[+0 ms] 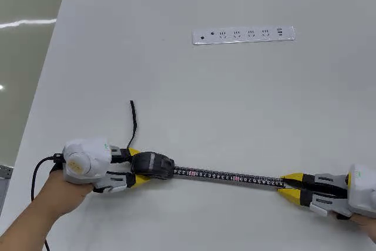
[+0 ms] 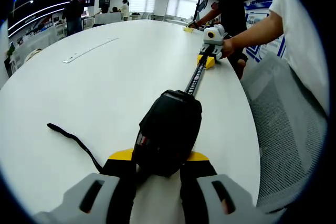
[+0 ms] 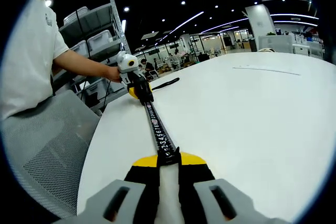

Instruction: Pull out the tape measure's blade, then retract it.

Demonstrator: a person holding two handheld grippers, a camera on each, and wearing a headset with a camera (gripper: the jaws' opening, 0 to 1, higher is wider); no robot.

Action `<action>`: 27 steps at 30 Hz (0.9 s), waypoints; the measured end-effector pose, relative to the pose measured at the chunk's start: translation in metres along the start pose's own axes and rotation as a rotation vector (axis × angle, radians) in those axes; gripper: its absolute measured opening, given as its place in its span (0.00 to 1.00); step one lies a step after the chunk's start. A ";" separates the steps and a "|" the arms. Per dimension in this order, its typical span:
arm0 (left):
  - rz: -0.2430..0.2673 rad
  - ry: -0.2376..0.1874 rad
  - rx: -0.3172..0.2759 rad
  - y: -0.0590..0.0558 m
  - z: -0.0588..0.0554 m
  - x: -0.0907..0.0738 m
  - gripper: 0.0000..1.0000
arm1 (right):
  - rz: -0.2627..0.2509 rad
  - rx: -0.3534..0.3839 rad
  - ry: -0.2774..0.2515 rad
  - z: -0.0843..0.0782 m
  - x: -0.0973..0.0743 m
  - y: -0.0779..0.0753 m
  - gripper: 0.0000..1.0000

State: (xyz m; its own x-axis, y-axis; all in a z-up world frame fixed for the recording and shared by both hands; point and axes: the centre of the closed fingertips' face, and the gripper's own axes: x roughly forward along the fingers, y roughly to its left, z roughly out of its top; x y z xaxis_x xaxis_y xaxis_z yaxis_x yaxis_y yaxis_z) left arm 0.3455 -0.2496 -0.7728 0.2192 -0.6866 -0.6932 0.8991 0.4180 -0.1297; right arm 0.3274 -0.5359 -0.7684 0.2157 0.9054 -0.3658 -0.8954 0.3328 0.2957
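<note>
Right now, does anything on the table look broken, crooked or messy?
Nothing stands out. The blade runs straight and flat between the left gripper, shut on the case, and the right gripper, shut on the blade's end. The black strap lies loose on the table, and the power strip sits tidy farther back.

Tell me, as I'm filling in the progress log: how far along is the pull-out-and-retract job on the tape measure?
Done: the blade is pulled out, a long stretch showing between the case, shut in the left tongs, and its tip, pinched in the right tongs. In hand: both tongs hold it stretched out. Left: retracting the blade into the case.
</note>
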 end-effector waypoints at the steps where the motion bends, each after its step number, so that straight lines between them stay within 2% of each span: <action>1: 0.000 0.000 -0.002 0.000 0.000 0.000 0.29 | 0.000 0.000 0.000 -0.001 0.000 0.000 0.11; 23: 0.007 0.022 0.025 0.001 0.000 0.001 0.30 | -0.006 -0.043 0.041 -0.005 -0.001 0.000 0.13; 25: 0.009 0.026 0.023 0.001 0.000 0.001 0.30 | -0.010 -0.064 0.049 -0.005 -0.001 0.000 0.13; 27: 0.012 0.028 0.019 0.001 -0.001 0.001 0.30 | -0.027 -0.045 0.043 -0.004 -0.002 -0.003 0.13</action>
State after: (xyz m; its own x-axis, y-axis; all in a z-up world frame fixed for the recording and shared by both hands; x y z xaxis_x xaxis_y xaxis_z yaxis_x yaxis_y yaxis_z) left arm 0.3460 -0.2493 -0.7739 0.2191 -0.6645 -0.7144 0.9037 0.4143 -0.1082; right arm 0.3279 -0.5398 -0.7721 0.2243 0.8836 -0.4111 -0.9062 0.3443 0.2455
